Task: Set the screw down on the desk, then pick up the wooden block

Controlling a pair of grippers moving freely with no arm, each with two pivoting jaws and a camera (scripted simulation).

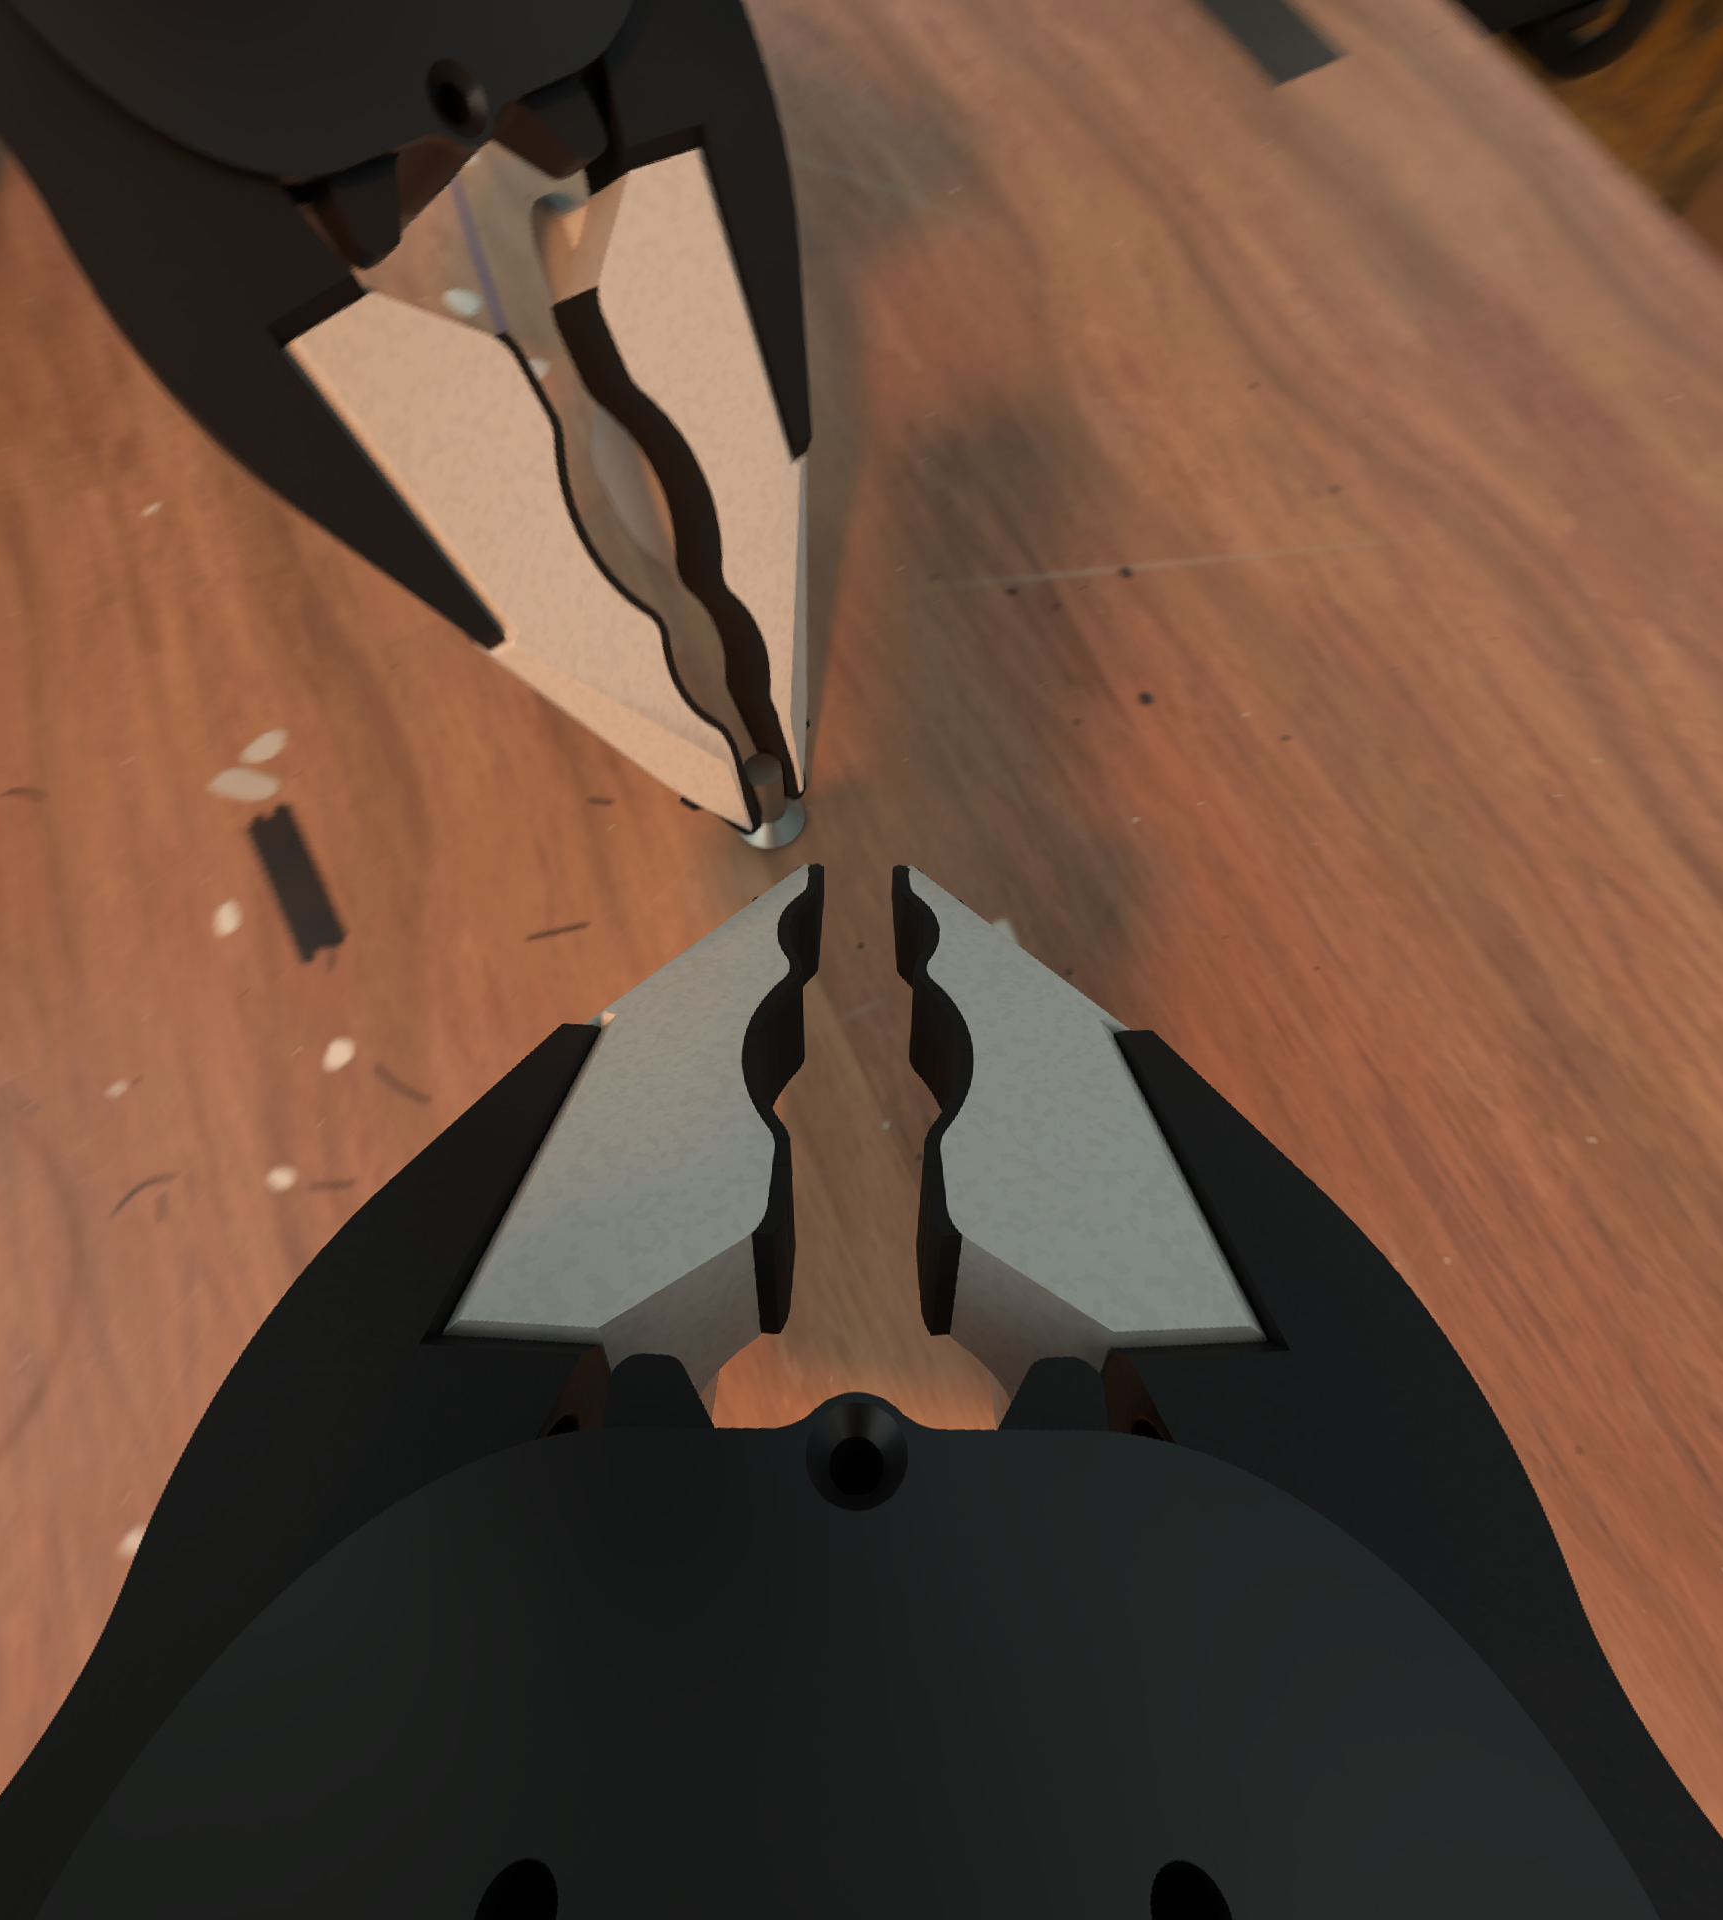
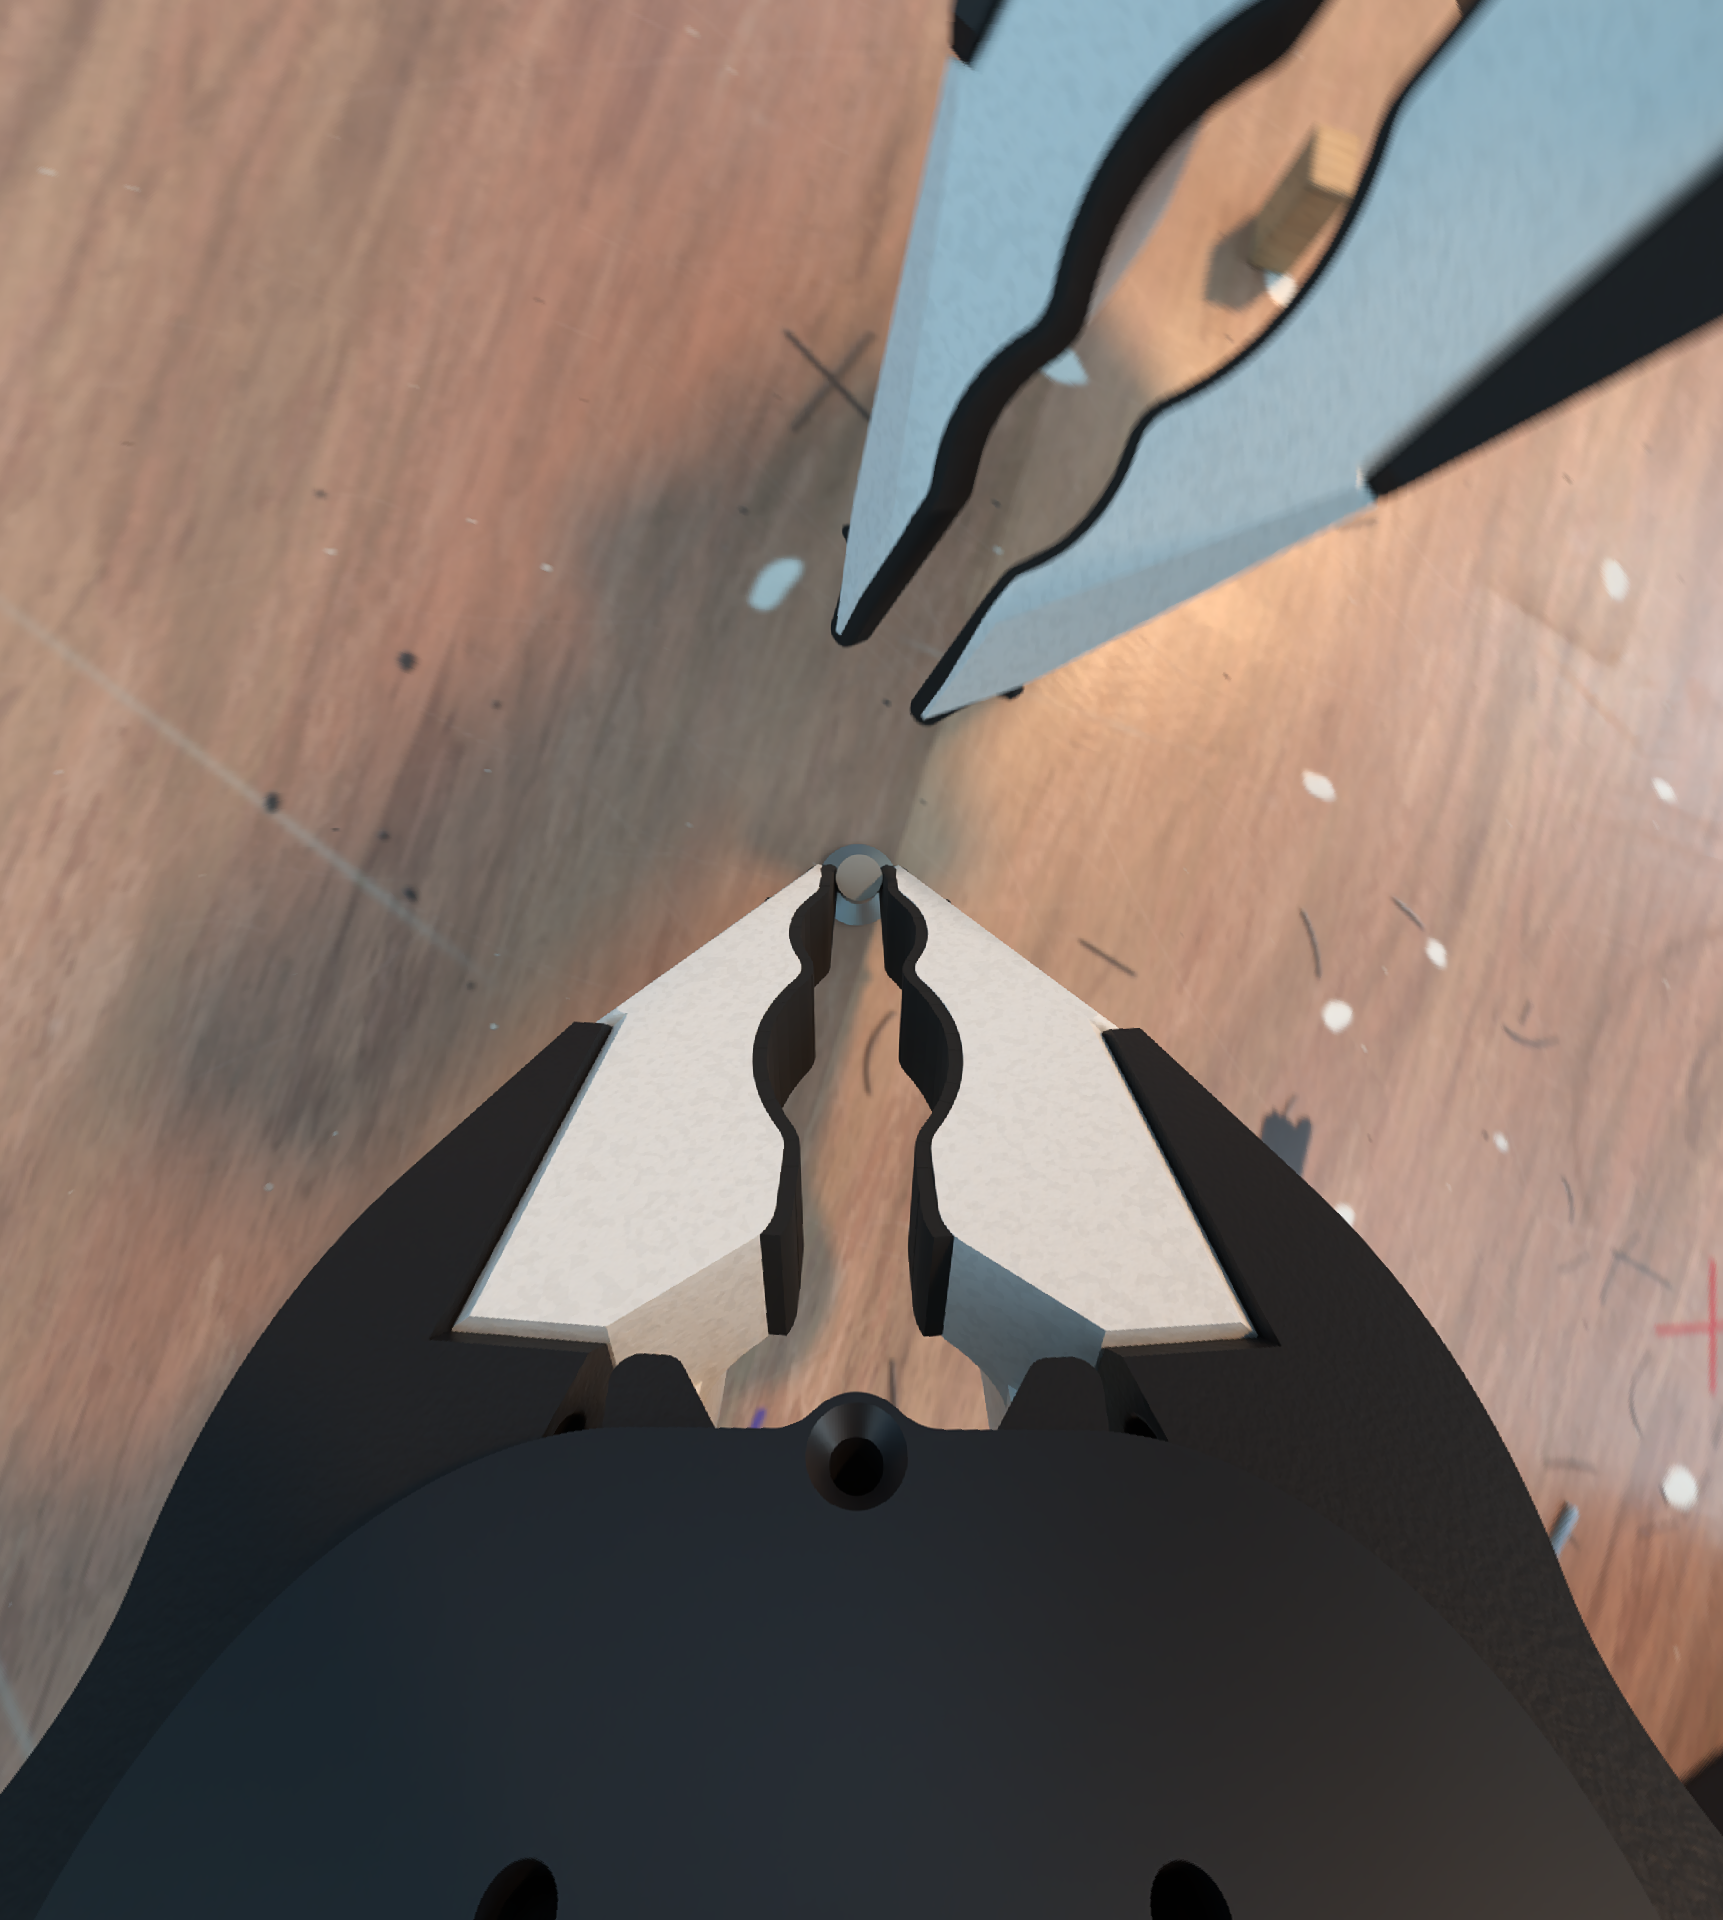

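My right gripper [image 2: 857, 883] is shut on a small grey screw [image 2: 857, 879] at its fingertips. In the left wrist view the right gripper [image 1: 770, 792] points steeply down, with the screw's head [image 1: 774, 829] at or touching the wooden desk [image 1: 1252, 727]. My left gripper [image 1: 857, 883] is open by a narrow gap and empty, its tips just short of the screw. In the right wrist view the left gripper [image 2: 886, 673] shows at the upper right. The wooden block [image 2: 1304, 203] is a small light block lying on the desk beyond it, seen through its finger gap.
The desk [image 2: 317, 520] carries white flecks, thin dark scratches and a red cross mark [image 2: 1709, 1327]. A dark strip [image 1: 298, 885] lies on it to the left of the grippers. A dark flat piece [image 1: 1272, 42] lies at the far edge.
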